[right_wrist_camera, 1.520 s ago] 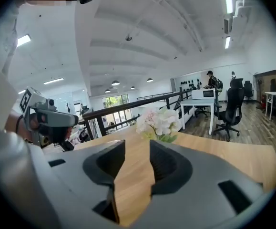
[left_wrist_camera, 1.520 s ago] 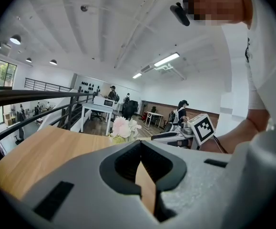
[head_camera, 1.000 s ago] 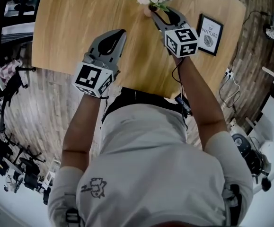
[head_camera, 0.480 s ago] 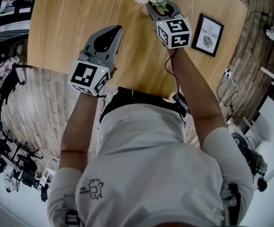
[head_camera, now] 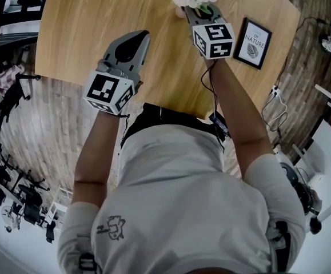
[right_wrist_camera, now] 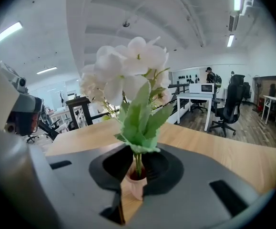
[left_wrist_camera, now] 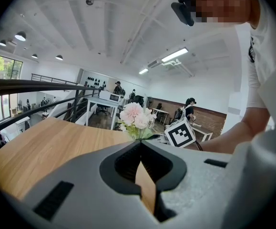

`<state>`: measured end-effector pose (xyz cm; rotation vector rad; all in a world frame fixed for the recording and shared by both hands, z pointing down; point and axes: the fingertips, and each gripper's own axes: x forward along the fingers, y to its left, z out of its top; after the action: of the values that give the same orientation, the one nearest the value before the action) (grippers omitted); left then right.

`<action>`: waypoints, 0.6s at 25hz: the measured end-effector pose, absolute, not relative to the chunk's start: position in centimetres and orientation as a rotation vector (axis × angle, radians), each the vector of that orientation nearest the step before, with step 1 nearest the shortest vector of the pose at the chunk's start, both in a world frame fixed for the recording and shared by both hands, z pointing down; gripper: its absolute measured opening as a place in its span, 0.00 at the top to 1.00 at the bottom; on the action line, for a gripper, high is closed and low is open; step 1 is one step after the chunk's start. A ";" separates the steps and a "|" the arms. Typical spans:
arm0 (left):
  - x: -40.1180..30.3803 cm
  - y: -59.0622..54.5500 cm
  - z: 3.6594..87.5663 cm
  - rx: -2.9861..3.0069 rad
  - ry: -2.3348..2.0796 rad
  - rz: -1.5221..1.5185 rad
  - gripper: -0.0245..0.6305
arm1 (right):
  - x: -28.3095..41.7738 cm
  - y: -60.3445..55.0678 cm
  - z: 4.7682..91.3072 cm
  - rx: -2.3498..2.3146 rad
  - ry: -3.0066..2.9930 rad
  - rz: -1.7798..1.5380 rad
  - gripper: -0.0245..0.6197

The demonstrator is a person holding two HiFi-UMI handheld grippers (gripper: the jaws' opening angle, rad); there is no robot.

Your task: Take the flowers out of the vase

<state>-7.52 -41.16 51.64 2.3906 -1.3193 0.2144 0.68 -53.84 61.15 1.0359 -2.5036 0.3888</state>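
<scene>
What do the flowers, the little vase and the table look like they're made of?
The flowers look fabric or plastic: flat, uniformly green leaves. The vase is probably matte ceramic or plastic: pale pink, no shine. The table is wood or veneer: light grain, satin finish.

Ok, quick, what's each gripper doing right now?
Left gripper: shut, empty.
Right gripper: jaws just closed in, gripping the vase.

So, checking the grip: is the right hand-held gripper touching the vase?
Touching. Right gripper view: the right hand-held gripper, jaws just closing, presses the vase between them.
</scene>
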 end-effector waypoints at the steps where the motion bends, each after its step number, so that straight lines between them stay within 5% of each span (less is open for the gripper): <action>1: -7.6 -41.0 51.5 2.392 -1.321 0.214 0.96 | 0.7 -53.8 60.7 1.043 -2.506 0.385 0.87; 15: -9.7 -37.7 46.2 2.456 -1.363 0.118 0.96 | 0.9 -52.6 50.9 1.192 -2.571 0.264 0.88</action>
<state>-9.65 -37.67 46.17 2.4561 -1.3634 0.1182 0.91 -52.61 50.88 1.1919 -2.5709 0.2643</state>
